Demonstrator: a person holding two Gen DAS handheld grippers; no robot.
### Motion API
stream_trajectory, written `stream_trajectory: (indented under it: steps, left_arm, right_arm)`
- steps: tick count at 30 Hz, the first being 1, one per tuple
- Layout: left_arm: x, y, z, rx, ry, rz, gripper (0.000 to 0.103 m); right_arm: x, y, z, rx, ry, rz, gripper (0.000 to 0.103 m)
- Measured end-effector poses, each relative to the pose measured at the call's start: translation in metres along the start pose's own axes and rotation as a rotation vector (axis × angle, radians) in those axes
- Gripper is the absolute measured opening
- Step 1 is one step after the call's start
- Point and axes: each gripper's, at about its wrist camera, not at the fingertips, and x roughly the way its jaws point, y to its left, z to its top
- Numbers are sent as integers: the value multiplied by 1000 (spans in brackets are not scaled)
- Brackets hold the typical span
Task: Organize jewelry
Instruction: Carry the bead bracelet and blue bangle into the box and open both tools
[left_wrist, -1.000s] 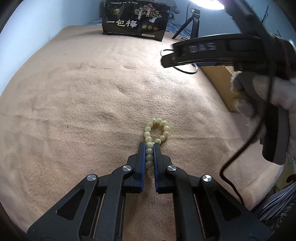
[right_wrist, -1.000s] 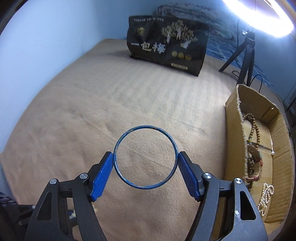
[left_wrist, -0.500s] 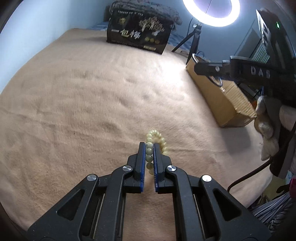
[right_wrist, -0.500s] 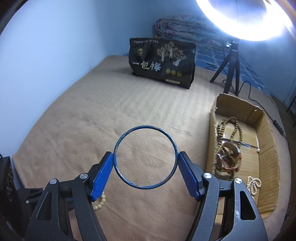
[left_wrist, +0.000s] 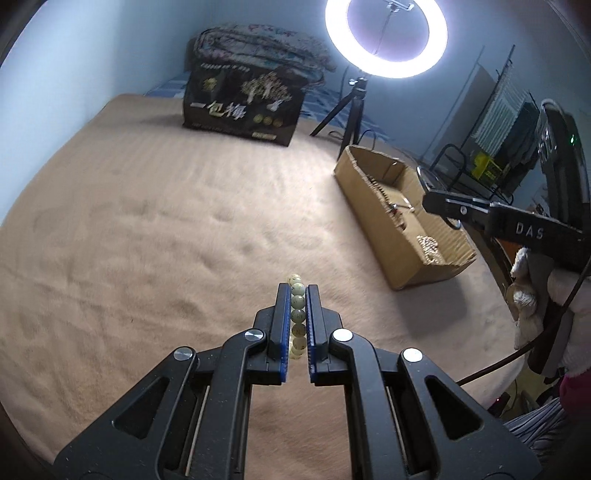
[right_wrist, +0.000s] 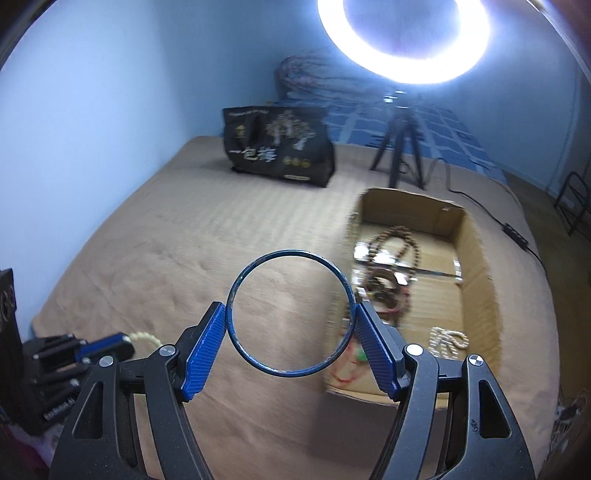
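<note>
My left gripper (left_wrist: 297, 288) is shut on a pale yellow bead bracelet (left_wrist: 297, 302) and holds it above the tan blanket (left_wrist: 147, 229). My right gripper (right_wrist: 290, 314) is shut on a thin blue bangle (right_wrist: 258, 360), held upright between its blue pads left of the cardboard box (right_wrist: 476, 266). The box holds a brown bead necklace (right_wrist: 397, 240), a pearl strand (right_wrist: 447, 339) and other jewelry. The box also shows in the left wrist view (left_wrist: 373, 199), with the right gripper (left_wrist: 439, 206) over it. The left gripper shows low at the left in the right wrist view (right_wrist: 122, 341).
A black printed bag (left_wrist: 243, 107) stands at the far edge of the blanket. A lit ring light (left_wrist: 386, 37) on a tripod (left_wrist: 351, 107) stands behind the box. A cable (right_wrist: 491, 218) runs past the box's right side.
My left gripper has lifted the bead bracelet off the blanket. My right gripper has carried the blue bangle toward the cardboard box.
</note>
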Motion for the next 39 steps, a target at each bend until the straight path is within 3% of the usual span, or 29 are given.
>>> stream_trajectory:
  steps: [10,25,39]
  left_arm:
    - [4,-44,38,102,-17,-47,5]
    - [30,-106,108,205,-17,-157,5]
    - [81,-137,105,201,60,-210,5]
  right_arm:
    - [-15,-59,-2,81,-21,-79,71]
    - [-6,-114,33,162,-47,-91,71]
    - [34,-144,49,212,-10,-99,71]
